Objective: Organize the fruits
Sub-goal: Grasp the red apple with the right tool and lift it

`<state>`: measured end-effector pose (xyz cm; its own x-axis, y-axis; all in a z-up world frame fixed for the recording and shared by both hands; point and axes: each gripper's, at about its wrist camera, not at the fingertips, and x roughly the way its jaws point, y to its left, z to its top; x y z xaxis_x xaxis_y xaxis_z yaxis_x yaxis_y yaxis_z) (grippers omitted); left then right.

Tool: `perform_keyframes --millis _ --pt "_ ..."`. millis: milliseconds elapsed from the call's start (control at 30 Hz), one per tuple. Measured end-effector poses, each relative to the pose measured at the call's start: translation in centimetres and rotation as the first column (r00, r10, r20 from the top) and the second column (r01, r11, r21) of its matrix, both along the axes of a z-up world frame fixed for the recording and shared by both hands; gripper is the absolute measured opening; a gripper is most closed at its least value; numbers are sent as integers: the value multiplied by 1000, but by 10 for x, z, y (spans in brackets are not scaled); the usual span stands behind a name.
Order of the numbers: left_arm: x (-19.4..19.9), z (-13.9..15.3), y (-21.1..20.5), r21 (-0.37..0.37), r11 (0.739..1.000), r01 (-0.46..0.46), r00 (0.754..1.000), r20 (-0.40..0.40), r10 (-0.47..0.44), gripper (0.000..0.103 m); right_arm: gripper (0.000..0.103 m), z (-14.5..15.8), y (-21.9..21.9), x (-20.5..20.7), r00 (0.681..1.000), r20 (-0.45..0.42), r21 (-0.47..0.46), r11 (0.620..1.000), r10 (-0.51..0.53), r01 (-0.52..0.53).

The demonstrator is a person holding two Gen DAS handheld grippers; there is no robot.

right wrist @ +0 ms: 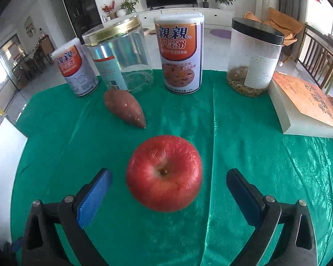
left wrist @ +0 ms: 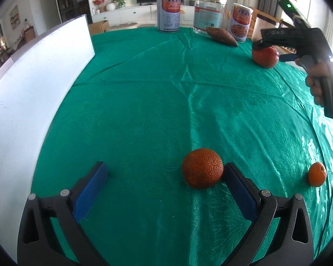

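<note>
Now, with the right gripper (right wrist: 168, 184) spread around the apple (right wrist: 164, 173) at frame centre and neither pad touching, centre it before you squeeze, leaving the spread, empty left gripper (left wrist: 164, 173) beside the large orange (left wrist: 202, 168).

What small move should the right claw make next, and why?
Probably close the right claw on the apple. The apple sits on the green cloth between the two blue pads, with gaps on both sides, so nothing grips it yet. Closing would secure it for moving.
</note>
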<state>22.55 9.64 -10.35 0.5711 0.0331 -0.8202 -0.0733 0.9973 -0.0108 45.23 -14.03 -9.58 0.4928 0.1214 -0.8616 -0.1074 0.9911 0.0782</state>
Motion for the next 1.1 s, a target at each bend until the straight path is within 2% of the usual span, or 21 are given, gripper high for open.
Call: perform_keyframes --millis 33,133,267,433,533,600,733,833,900,1000,1100 --pt "0 0 0 0 1000 0 1000 0 0 102 68 -4 0 4 1000 -25 16 1000 2 -1" --pt "0 0 0 -1 1000 0 1000 0 0 102 67 -1 -7 3 998 -46 36 999 -37 38" --pt "0 0 0 -1 1000 0 1000 0 0 102 67 22 -30 -28 997 -69 78 997 19 -14" --pt "1 0 0 -1 1000 0 1000 0 0 102 68 57 -64 -112 978 -153 76 989 138 -128" --pt "1 0 1 -1 1000 0 1000 0 0 102 68 58 -88 -173 962 -225 52 987 157 -149" --pt "1 0 1 -1 1000 1 1000 0 -1 102 68 49 -103 -213 962 -233 21 990 139 -138" --pt "1 0 1 -1 1000 1 1000 0 -1 102 68 19 -116 -265 980 -174 -45 993 96 -105" --pt "1 0 1 -1 1000 2 1000 0 -2 102 70 4 -119 -283 997 -60 -12 999 50 -51" --pt "0 -1 1 -1 1000 2 1000 0 -2 102 93 -2 -122 -292 1000 -19 36 999 10 -9" --pt "0 -1 1 -2 1000 2 1000 0 -2 102 99 -13 -122 -309 999 2 42 998 -54 54" --pt "0 -1 1 -4 1000 5 1000 0 -5 102 103 -15 -110 -340 995 70 -53 995 -77 81"
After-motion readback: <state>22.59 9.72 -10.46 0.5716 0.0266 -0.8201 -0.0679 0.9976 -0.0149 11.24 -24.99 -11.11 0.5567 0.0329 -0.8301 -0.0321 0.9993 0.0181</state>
